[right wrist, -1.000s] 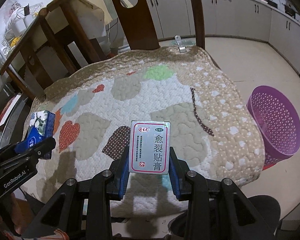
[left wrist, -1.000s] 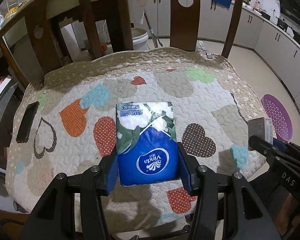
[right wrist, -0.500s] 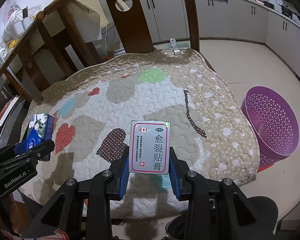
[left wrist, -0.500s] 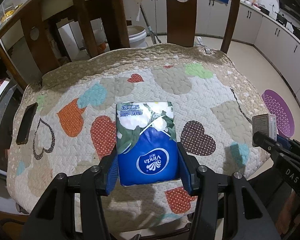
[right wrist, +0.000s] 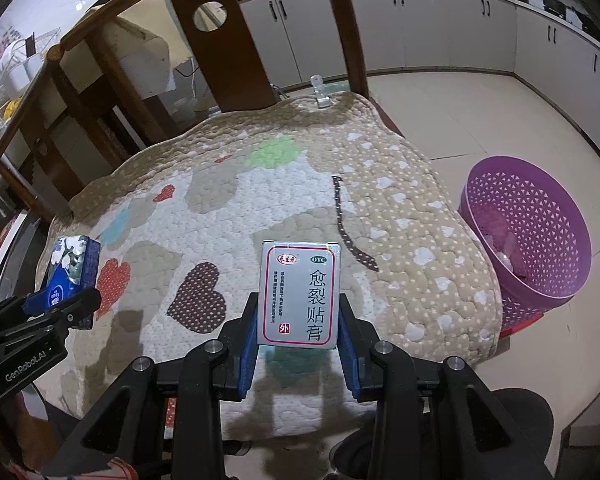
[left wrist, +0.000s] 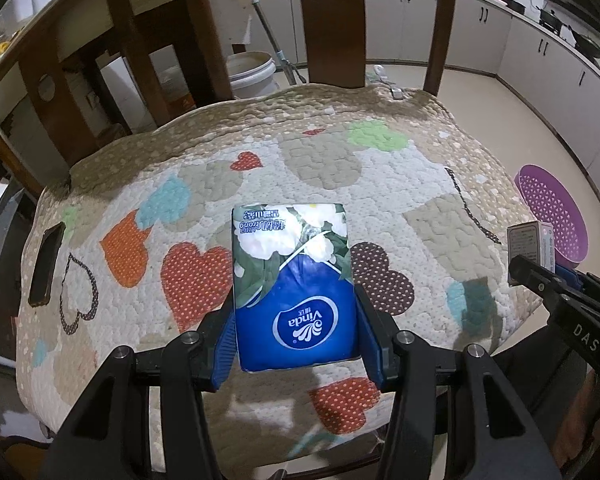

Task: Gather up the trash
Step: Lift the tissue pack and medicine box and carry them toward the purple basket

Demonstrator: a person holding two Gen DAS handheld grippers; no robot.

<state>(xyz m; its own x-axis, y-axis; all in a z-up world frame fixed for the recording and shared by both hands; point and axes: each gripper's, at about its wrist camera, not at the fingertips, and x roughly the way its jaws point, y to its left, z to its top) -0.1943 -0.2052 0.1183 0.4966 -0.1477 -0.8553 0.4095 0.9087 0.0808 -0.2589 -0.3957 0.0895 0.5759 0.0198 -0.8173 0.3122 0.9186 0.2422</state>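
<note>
"Vinda" on the tissue pack (left wrist: 294, 284); "OTC" and "愈裂贴膏" on the medicine box (right wrist: 300, 294)

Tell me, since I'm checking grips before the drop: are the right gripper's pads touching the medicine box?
Touching. The right wrist view shows the right gripper with both blue pads pressed against the sides of the medicine box, holding it above the quilt.

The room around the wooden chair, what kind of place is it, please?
Most likely a home kitchen or a dining area joined to one. A long run of grey base cabinets with a worktop lines the far wall, the floor is tiled, and the wooden chair carries a quilted heart-pattern cushion.
</note>
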